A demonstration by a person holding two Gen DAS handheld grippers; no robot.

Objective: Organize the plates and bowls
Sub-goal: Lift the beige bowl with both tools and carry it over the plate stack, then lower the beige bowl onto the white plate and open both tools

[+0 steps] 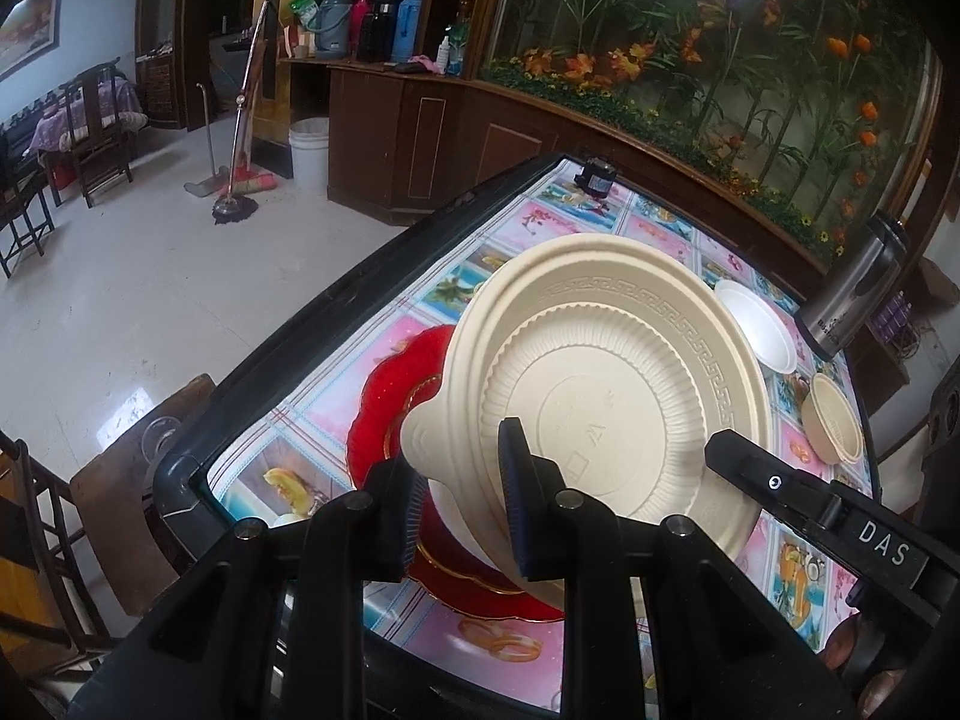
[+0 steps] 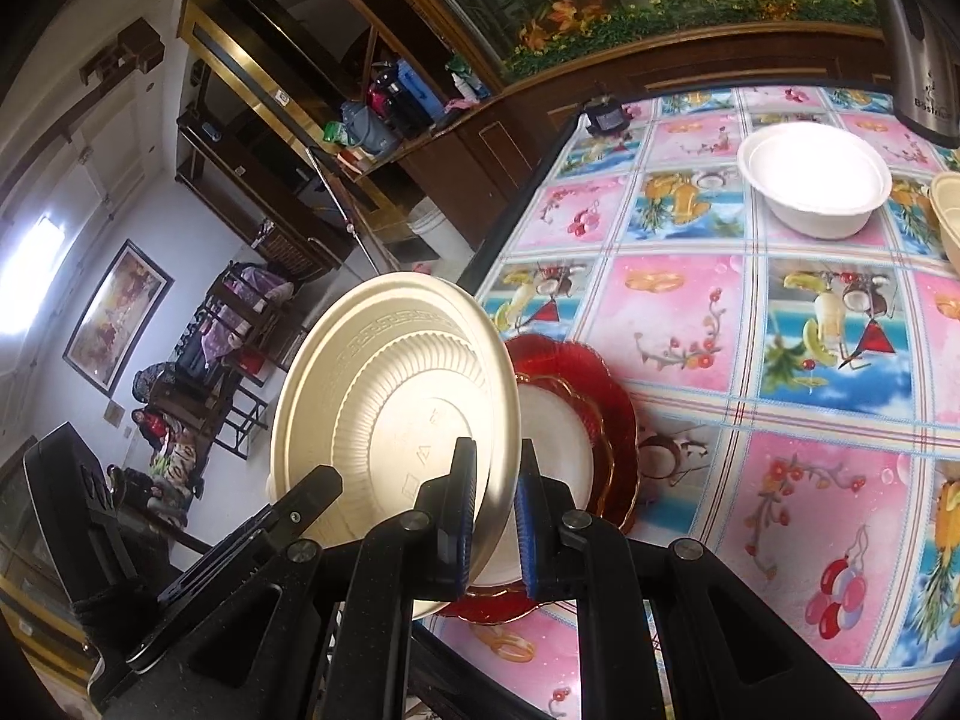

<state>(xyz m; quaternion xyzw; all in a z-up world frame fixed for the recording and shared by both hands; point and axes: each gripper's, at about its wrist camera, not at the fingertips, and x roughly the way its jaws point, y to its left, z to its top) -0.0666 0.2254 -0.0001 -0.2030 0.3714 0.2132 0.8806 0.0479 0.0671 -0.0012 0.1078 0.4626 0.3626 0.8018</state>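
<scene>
A cream plastic plate (image 1: 606, 372) (image 2: 384, 396) is held tilted on edge above the table's near left corner, its ribbed underside facing both cameras. My left gripper (image 1: 462, 510) is shut on its lower rim. My right gripper (image 2: 495, 522) is shut on the opposite part of the rim. Each gripper shows in the other's view, the right gripper (image 1: 744, 462) low on the right and the left gripper (image 2: 312, 492) low on the left. Under the cream plate lies a scalloped red plate (image 1: 384, 408) (image 2: 612, 396) with a white dish (image 2: 558, 438) on it.
On the fruit-patterned tablecloth (image 2: 690, 312) stand a white bowl (image 1: 756, 330) (image 2: 816, 180), a cream bowl (image 1: 834, 420) (image 2: 948, 210) and a steel flask (image 1: 858, 294) (image 2: 918, 60) at the far right. A small dark object (image 1: 594, 177) sits at the far corner. A wooden chair (image 1: 132, 426) stands left of the table.
</scene>
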